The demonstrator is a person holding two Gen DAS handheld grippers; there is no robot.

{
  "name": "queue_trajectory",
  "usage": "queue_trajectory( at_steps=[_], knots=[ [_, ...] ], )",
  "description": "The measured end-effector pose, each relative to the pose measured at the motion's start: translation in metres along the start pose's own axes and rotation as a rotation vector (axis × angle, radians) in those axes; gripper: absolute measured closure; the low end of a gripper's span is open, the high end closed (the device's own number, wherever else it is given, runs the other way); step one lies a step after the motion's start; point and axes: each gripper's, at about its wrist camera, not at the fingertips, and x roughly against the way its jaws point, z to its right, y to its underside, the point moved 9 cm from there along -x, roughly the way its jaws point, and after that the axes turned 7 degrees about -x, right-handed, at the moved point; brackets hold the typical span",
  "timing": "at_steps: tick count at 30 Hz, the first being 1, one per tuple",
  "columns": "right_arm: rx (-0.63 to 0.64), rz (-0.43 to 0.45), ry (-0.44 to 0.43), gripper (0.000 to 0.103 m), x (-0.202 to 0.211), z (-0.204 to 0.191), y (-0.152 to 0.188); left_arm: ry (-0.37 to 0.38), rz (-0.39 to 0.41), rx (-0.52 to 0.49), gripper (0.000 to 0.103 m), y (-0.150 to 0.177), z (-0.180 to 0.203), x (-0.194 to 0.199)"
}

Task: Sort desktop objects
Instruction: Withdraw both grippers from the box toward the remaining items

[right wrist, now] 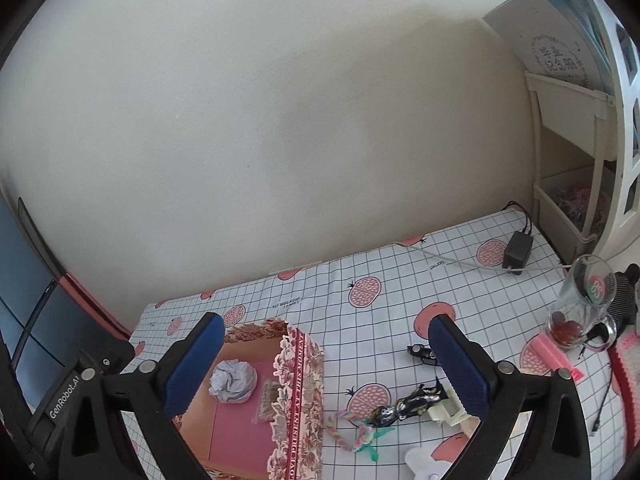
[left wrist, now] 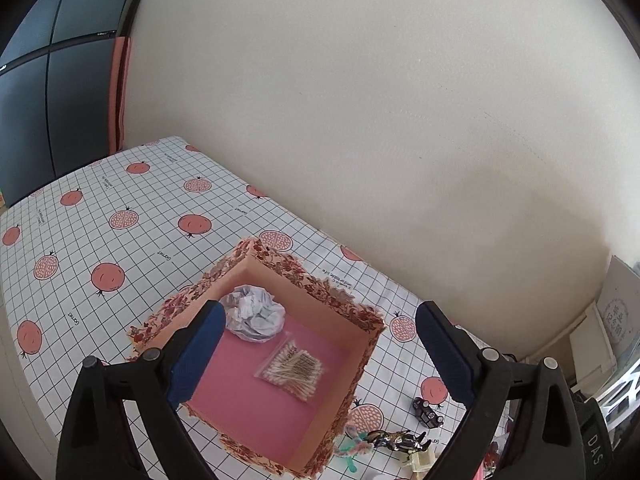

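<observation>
Box (left wrist: 344, 312) w/ paper ball (left wrist: 256, 316) & swab bag (left wrist: 291, 369) inside; both tongs (left wrist: 316, 356) (right wrist: 326, 368) wide open, empty. Next prob.: right down onto figurine (right wrist: 408, 402), close.

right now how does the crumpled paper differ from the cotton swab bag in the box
The crumpled paper is a rounded white wad standing up off the floor of the box; the cotton swab bag is a flat clear packet lying down. The paper sits in the far corner, the bag nearer the middle. Both rest inside the box on its pink floor, apart from each other.
</observation>
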Motion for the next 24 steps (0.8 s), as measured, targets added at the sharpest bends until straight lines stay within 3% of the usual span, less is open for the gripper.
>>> queue_trajectory(
  at_steps=[13,17,21,24],
  knots=[
    [-0.004,0.06,0.07,0.0,0.045,0.074,-0.047,0.069,0.012,-0.141,0.007,0.027,0.081,0.009],
    [-0.02,0.057,0.089,0.0,0.046,0.098,-0.046,0.099,0.001,-0.164,0.007,0.036,0.102,0.008],
    [-0.003,-0.02,0.085,0.0,0.033,0.117,-0.037,0.135,-0.014,-0.212,0.007,0.049,0.125,0.004],
    [0.041,-0.103,0.099,0.0,0.016,0.13,-0.023,0.164,-0.08,-0.259,0.007,0.064,0.142,-0.007]
  ],
)
